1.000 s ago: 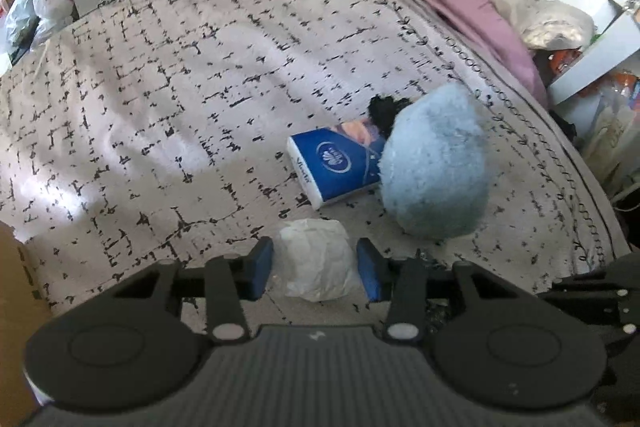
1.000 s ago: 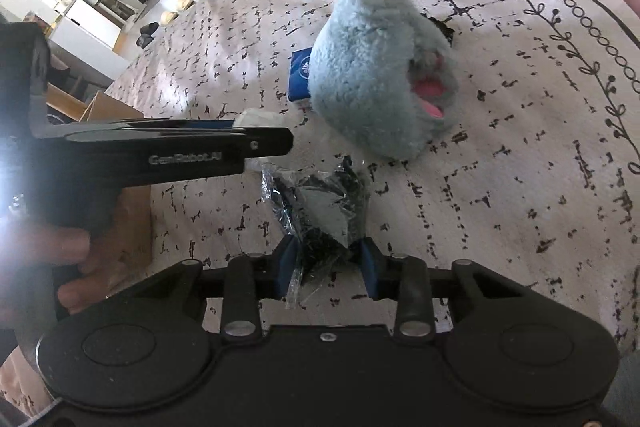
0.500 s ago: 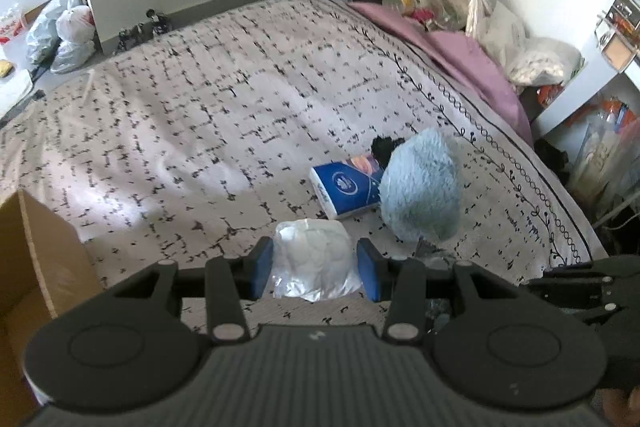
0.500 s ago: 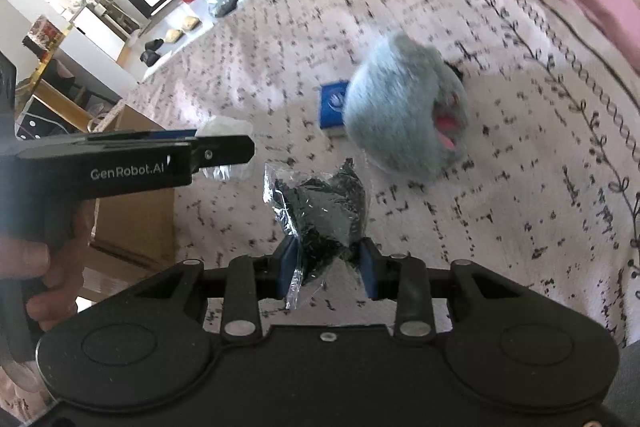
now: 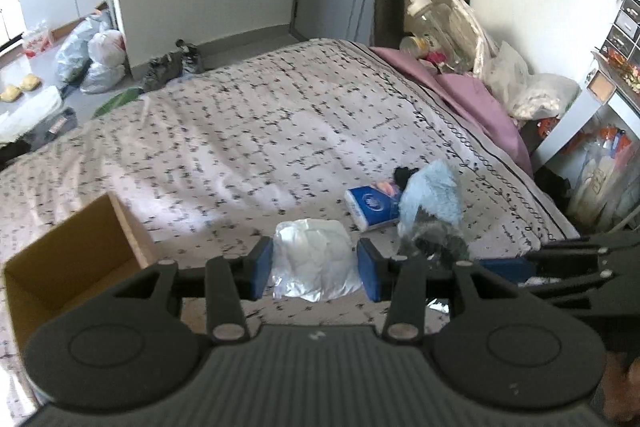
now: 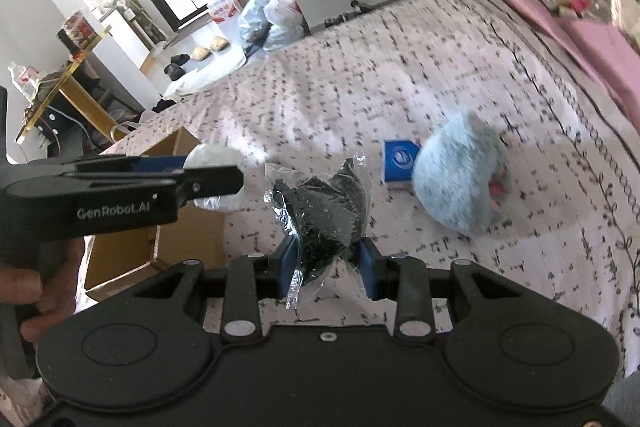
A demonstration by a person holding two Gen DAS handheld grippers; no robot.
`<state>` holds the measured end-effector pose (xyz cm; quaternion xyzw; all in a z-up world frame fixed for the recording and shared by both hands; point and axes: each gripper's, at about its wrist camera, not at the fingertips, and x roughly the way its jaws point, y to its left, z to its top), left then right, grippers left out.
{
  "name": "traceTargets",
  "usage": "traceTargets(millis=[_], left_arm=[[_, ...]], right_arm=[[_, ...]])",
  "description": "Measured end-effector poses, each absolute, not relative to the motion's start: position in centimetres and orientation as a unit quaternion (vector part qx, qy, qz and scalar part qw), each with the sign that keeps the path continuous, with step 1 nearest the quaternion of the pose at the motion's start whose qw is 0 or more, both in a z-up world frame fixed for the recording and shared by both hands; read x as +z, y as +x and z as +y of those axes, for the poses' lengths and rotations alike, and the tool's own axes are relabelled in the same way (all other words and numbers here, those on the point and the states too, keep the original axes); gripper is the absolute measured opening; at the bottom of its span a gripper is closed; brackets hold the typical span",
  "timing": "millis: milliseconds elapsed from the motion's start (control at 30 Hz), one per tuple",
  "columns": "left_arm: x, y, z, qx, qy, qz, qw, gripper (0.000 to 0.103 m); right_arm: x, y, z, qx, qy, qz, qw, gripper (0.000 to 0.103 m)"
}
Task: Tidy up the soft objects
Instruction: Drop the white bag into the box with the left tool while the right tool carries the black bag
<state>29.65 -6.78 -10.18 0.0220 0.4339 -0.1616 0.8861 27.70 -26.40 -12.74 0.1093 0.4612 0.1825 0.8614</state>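
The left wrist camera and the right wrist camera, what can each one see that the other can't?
Only the left wrist view looks down into the open brown cardboard box and shows the white shelf unit beside the bed. Only the right wrist view shows the pink mouth of the fluffy light-blue plush toy. Both show the left gripper shut on the white bundle in clear plastic, the right gripper shut on the black bundle in clear plastic, and the blue tissue pack.

White wrapped bundle (image 5: 314, 263), black bagged item (image 6: 326, 215), pale-blue plush toy (image 6: 460, 183), blue tissue pack (image 5: 372, 205), brown cardboard box (image 5: 68, 267), black-speckled bedspread (image 5: 240, 131).
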Motion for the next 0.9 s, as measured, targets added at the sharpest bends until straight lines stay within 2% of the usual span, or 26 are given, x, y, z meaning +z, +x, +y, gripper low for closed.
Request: traceTargets(millis=[500, 900], left_arm=[[-7.6, 25.8, -0.2, -0.118, 0.004, 0.409, 0.905, 0.044], [-8.6, 23.5, 5.1, -0.073, -0.009, 0.415, 0.907, 0.044]], right_arm=[[-9.1, 27.4, -20.3, 0.231, 0.095, 0.428, 0.869, 0.033], [-8.2, 26.1, -15.6, 0.265, 0.061, 0.415, 0.868, 0.033]])
